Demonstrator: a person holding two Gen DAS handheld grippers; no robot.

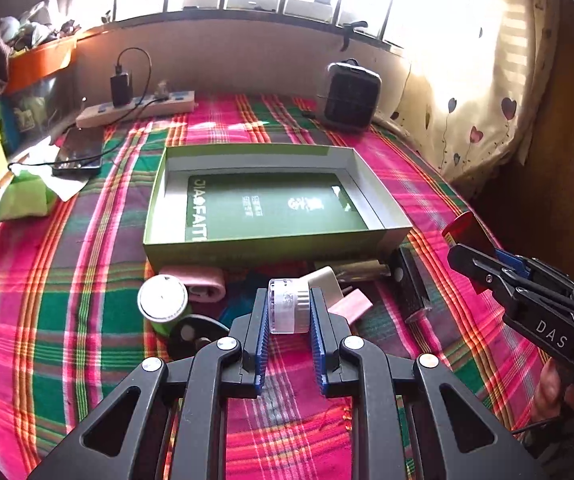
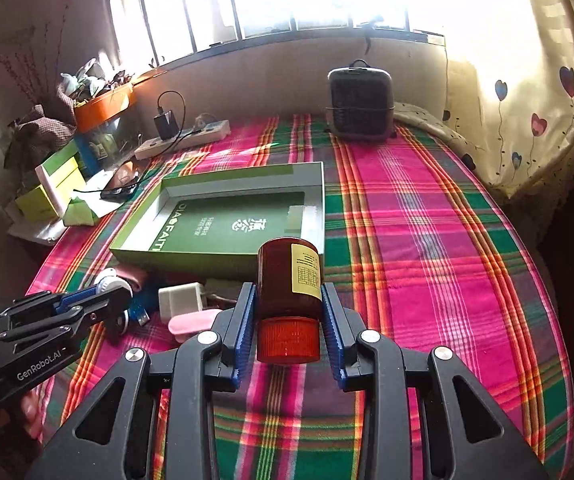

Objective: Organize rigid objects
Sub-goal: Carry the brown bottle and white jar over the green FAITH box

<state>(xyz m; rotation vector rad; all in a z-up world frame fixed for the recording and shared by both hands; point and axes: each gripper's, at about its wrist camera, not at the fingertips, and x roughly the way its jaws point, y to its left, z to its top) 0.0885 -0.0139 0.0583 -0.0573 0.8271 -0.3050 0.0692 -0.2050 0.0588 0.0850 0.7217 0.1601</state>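
A small clear plastic jar [image 1: 289,306] is clamped between the blue pads of the left gripper [image 1: 289,312], whose jaws are closed only as far as the jar's width, and it is held above the plaid cloth [image 1: 67,280] just short of the clutter. In the right gripper [image 2: 288,312] a red-brown bottle [image 2: 289,280] with a yellow label is pinched the same way, its orange cap [image 2: 287,340] turned back toward the camera. Just beyond lies the loose heap: a white-topped green can [image 1: 163,300], a white charger plug [image 2: 181,298], a pink piece [image 2: 191,322] and a black strip [image 1: 409,286]. Beyond that stands the open green box [image 1: 271,236], a dark green card flat on its floor. The step in hand is judged to be the carrying of both held things into the box. Each should be lifted clear of the near wall, lowered to the floor and released only once rested there, the bottle being laid where rolling is checked by a wall, and the two grippers being kept apart.
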